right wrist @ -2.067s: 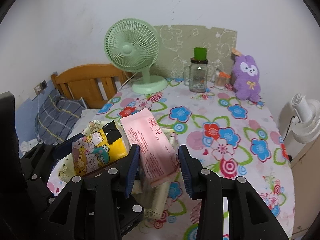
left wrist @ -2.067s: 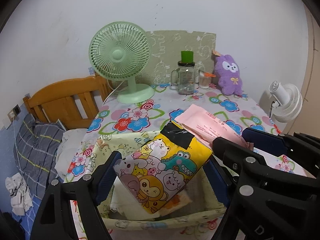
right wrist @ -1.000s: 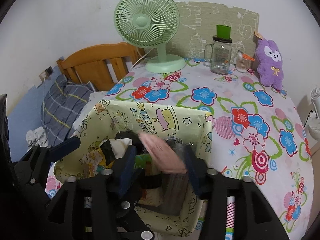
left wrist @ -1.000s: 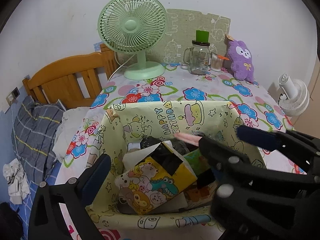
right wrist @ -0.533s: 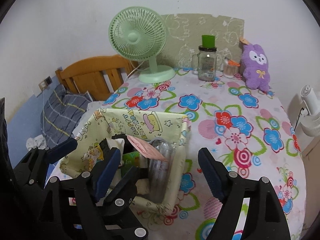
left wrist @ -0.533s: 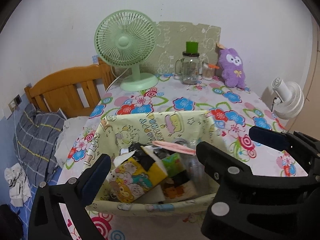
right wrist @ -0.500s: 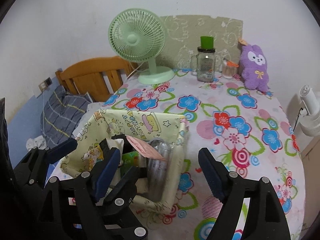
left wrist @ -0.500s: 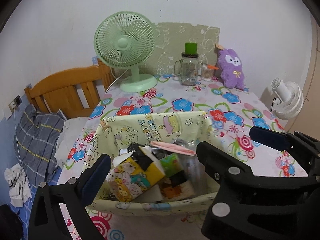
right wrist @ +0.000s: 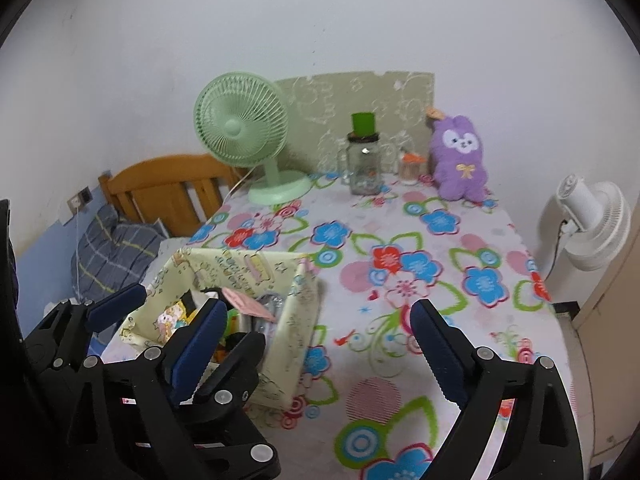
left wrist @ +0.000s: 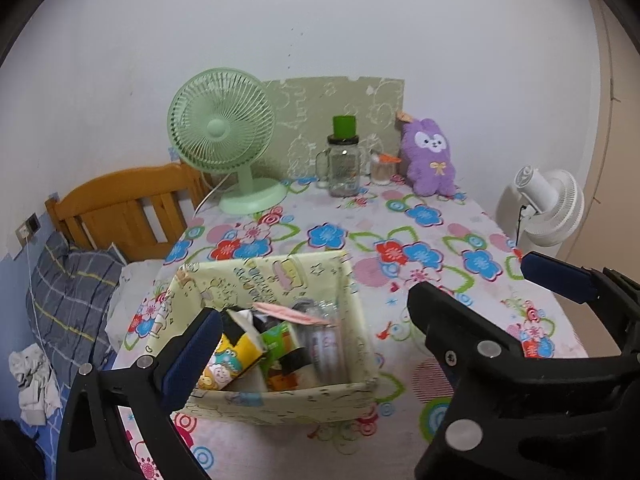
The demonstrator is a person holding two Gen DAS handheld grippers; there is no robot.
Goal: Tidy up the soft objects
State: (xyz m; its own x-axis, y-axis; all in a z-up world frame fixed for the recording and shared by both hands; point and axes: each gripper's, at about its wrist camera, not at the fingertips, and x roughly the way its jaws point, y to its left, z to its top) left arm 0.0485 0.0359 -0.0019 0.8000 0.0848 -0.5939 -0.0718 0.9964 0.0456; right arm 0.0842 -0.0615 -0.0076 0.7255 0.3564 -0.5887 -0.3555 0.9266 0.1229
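**A:** What's in front of you?

**B:** Your worktop [left wrist: 460, 216], under a flowered cloth, fills both views. On its near left part stands the yellow cartoon-print fabric bin [left wrist: 280, 400], open at the top. Along the far edge you have a green desk fan [left wrist: 222, 128], a glass jar with a green lid [left wrist: 343, 164] and a purple plush bunny [left wrist: 430, 156] against the wall.

**A:** And the soft things?

**B:** They sit inside the bin. Your left camera looks down into it: the yellow cartoon pouch [left wrist: 228, 356] leans at the left, a pink packet [left wrist: 288, 314] lies across the top, and a small green packet [left wrist: 276, 340] is between them. Your right camera shows only the pink packet's [right wrist: 244, 302] edge and a sliver of the pouch [right wrist: 172, 318], because the bin [right wrist: 296, 320] wall and your left gripper [right wrist: 176, 308] cover the rest.

**A:** The fingers?

**B:** Your right gripper [right wrist: 316, 348] has just been opening; its fingers stand wide apart over bare cloth beside the bin, holding nothing. Your left gripper [left wrist: 304, 316] is also spread wide, above the bin's near side, holding nothing.

**A:** Anything only one view gives?

**B:** The left camera shows crumpled white clothes [left wrist: 30, 380] on the floor beside the bed; both show the white fan [right wrist: 592, 224] off the worktop's right.
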